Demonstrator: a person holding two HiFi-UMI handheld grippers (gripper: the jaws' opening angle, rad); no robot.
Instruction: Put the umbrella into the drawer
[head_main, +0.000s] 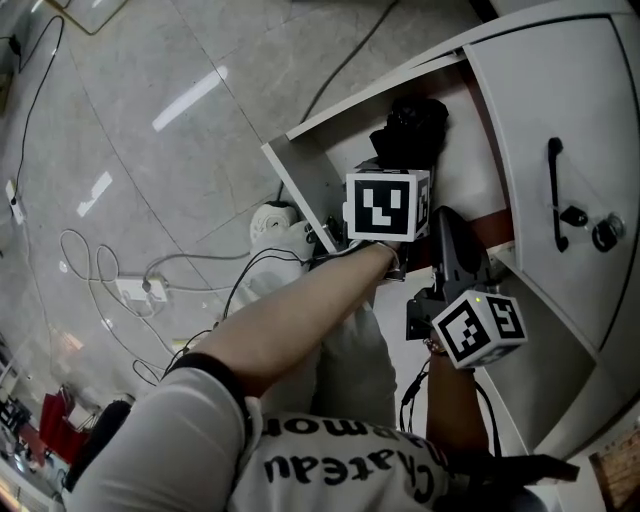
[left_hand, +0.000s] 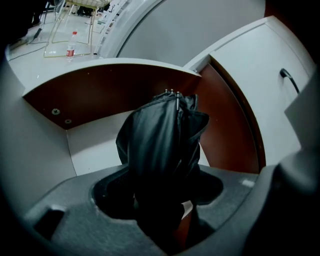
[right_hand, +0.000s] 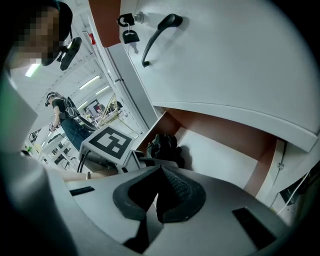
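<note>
Left tongs (left_hand: 160, 210) are pinching the folded black umbrella (left_hand: 160, 140), which sticks out toward 12 o'clock, inside the open drawer (left_hand: 95, 145) above its white bottom. Right tongs (right_hand: 157, 200) are pressed together with nothing in them, at about 4 o'clock from the left pair. 1 black door handle (head_main: 553, 195) sits at 3 o'clock.

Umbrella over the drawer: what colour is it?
The umbrella is plain black; the left gripper view shows it best.
</note>
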